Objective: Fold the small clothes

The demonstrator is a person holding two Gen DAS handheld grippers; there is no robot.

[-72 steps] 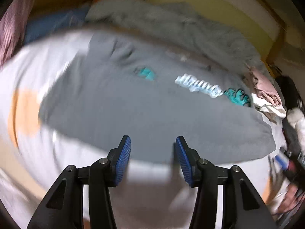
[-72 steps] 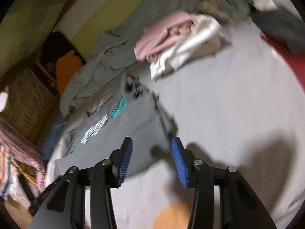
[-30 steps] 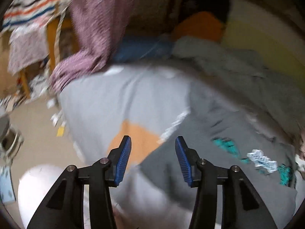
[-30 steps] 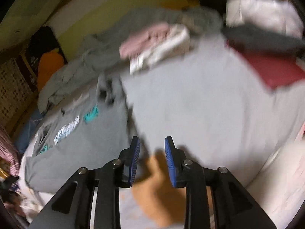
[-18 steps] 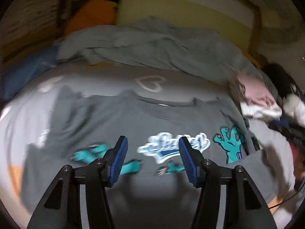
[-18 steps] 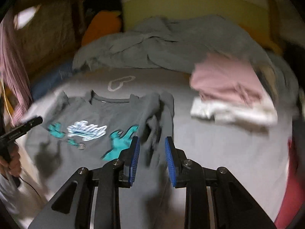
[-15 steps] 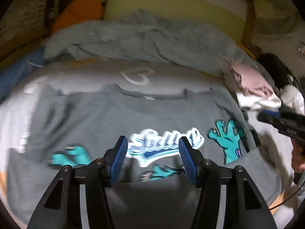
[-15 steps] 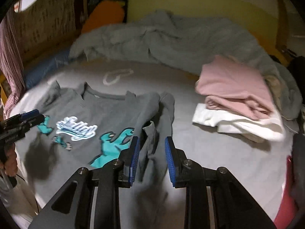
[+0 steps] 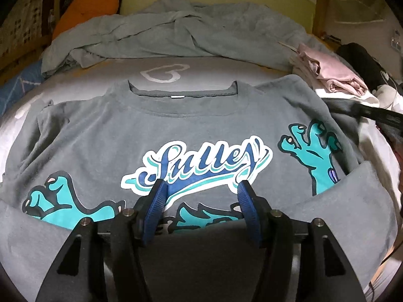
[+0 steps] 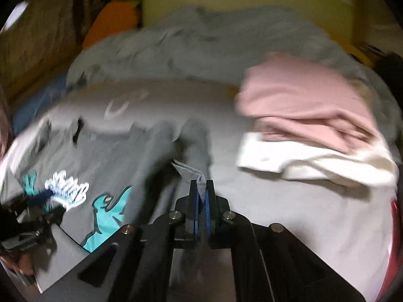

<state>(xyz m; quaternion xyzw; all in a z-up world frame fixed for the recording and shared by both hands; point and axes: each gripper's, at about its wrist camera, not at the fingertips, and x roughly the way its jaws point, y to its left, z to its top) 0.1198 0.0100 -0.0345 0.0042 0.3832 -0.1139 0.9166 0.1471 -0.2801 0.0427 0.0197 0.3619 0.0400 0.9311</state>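
Note:
A grey T-shirt [image 9: 191, 123] with a blue script logo and teal monster hands lies face up on the bed, its bottom hem folded up over the print. My left gripper [image 9: 201, 188] is open and empty, hovering over the logo. My right gripper [image 10: 201, 188] is shut on a pinch of the grey T-shirt's [image 10: 121, 166] right sleeve [image 10: 196, 148], lifting a small peak of cloth. The right gripper also shows at the far right of the left wrist view [image 9: 367, 113].
A crumpled grey blanket [image 9: 181, 30] lies behind the shirt. Folded pink [image 10: 302, 103] and white [image 10: 314, 161] clothes are stacked to the right. An orange carrot plush [image 9: 88, 7] sits at the back left. The grey bedsheet [image 10: 289, 214] is bare at the right.
Both grippers swung in over the shirt. The left one came closer above the logo. The right one closed its jaws on the right sleeve.

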